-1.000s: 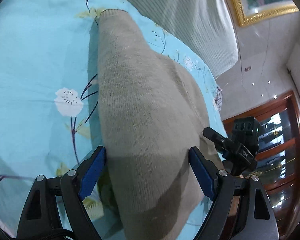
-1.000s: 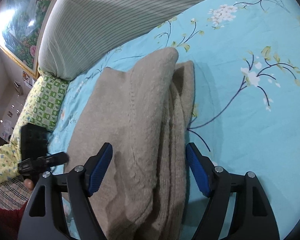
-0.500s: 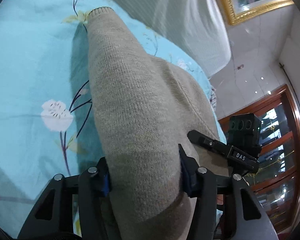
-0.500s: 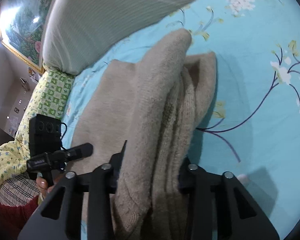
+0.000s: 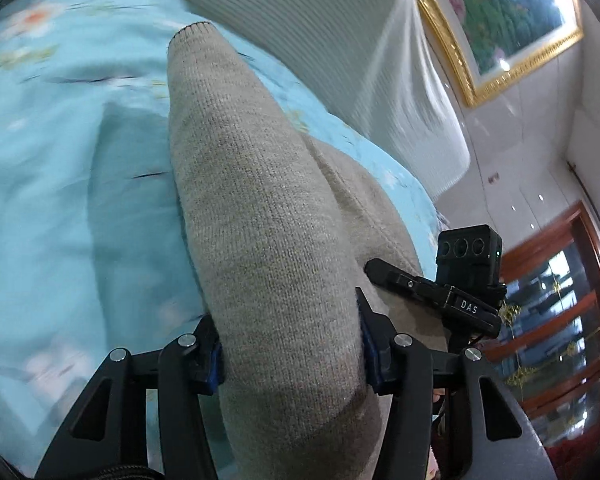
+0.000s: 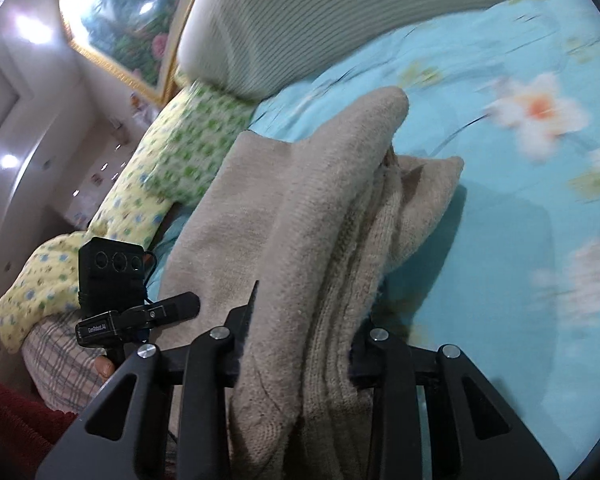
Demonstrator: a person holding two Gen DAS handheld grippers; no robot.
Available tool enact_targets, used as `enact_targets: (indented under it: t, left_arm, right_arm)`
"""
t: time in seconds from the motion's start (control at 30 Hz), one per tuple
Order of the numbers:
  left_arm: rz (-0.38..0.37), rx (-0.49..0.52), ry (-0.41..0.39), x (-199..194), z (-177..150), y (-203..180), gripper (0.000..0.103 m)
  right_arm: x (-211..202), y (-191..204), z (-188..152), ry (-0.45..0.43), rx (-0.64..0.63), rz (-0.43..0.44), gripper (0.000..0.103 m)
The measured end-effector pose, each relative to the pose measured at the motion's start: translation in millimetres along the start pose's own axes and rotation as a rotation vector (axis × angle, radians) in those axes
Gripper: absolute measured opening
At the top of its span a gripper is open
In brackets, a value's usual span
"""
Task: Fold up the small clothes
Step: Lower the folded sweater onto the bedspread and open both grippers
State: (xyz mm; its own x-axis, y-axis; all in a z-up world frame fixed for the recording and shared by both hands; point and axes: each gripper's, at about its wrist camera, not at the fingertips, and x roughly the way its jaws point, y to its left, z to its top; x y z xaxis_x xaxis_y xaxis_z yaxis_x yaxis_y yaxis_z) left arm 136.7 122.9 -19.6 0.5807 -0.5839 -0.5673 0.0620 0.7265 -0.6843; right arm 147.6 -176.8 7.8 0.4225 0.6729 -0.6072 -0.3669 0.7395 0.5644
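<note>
A beige knit sweater [image 5: 260,208] lies partly folded on a turquoise floral bedsheet [image 5: 60,200]. My left gripper [image 5: 290,344] is shut on one thick folded edge of it and holds that edge lifted off the sheet. My right gripper [image 6: 300,356] is shut on the opposite bunched edge of the sweater [image 6: 340,208], where several layers stack up between the jaws. Each gripper shows in the other's view: the right one in the left wrist view [image 5: 452,296], the left one in the right wrist view [image 6: 132,312].
A striped white pillow [image 5: 340,40] lies behind the sweater. A yellow-green floral quilt [image 6: 148,176] lies at the bed's left side. A gold-framed painting [image 5: 500,20] hangs on the wall. A wooden glass cabinet [image 5: 560,320] stands at the right.
Both grippers went from open around the sweater's edges to shut on them. They then lifted the sweater off the sheet, and both views swung upward.
</note>
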Motion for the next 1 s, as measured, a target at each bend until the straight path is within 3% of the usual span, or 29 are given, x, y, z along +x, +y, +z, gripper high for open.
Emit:
enact_targets:
  t: [0.07,0.17,0.23,0.33,0.57,0.7,0.87,0.97,1.0]
  left_arm:
    - [0.019,-0.026,-0.004,-13,-10,19,0.053]
    - [0.019,-0.077,0.002,-14,-20,43,0.054]
    - [0.006,-0.1,-0.018,-14,-25,48,0.056]
    - [0.038,-0.083,-0.042,-18,-29,45,0.061]
    - [0.144,-0.061,-0.097,-42,-30,38,0.066]
    - [0.24,-0.003,-0.163,-59,-14,26,0.065]
    - [0.314,-0.018,-0.133,-41,21,37,0.065]
    - [0.338,-0.05,-0.105,-21,35,51,0.061]
    - [0.345,-0.055,-0.098,-16,38,53,0.047]
  right_arm:
    - [23,9,-6,0.039,-0.014,0.003,0.033]
    - [44,15,-13,0.074,-0.042,-0.06,0.034]
    - [49,21,-18,0.095,-0.075,-0.12,0.041]
    - [45,25,-18,0.102,-0.1,-0.174,0.051]
    - [12,24,-5,0.04,-0.048,-0.207,0.059]
    - [-10,29,6,-0.051,-0.053,-0.201,0.059]
    - [17,36,28,-0.027,-0.068,-0.205,0.059]
    - [45,31,35,0.046,-0.05,-0.222,0.048]
    - [54,30,37,0.075,-0.06,-0.243,0.03]
